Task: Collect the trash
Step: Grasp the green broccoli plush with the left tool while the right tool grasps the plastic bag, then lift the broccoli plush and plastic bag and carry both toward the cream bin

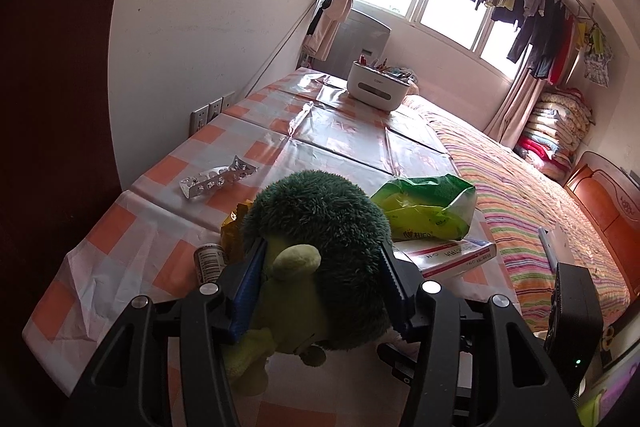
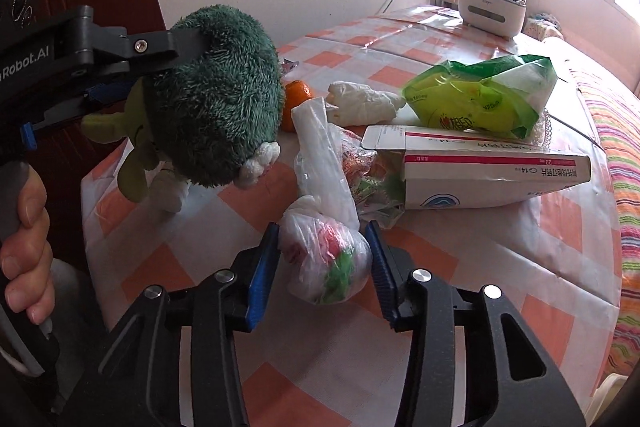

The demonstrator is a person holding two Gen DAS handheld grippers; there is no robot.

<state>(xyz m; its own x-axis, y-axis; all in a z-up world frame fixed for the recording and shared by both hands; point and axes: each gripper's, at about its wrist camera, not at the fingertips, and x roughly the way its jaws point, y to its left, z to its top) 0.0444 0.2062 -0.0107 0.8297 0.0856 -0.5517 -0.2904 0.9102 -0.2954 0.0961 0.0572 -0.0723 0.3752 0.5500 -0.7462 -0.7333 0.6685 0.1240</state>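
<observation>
1. Left gripper (image 1: 320,267) clamped on a plush toy (image 1: 316,227), pads sunk into the green fur on both sides; toy lifted off the table (image 1: 120,227).
2. Right gripper (image 2: 324,263) narrowed around a knotted plastic bag (image 2: 328,263) of scraps, at 6 o'clock in the right wrist view. Pads look to touch the film on both sides, though firm pressure hard to confirm.
3. Bag likely light, soft and slippery: thin film, loose crumpled contents. Squashes under the pads rather than resisting.
4. Best hold probably across the bulging body, or at the twisted neck toward 12 o'clock from the bulge, where the film bunches thick.
5. More trash beyond: open carton (image 2: 488,167) at 2 o'clock, green packet (image 2: 480,95) at 1 o'clock, crumpled tissue (image 2: 364,103) at 12 o'clock.
6. Orange (image 2: 296,103) just behind the toy; blister pack (image 1: 218,179) at 10 o'clock in the left wrist view.
7. Risk: film sliding out, or tearing.
</observation>
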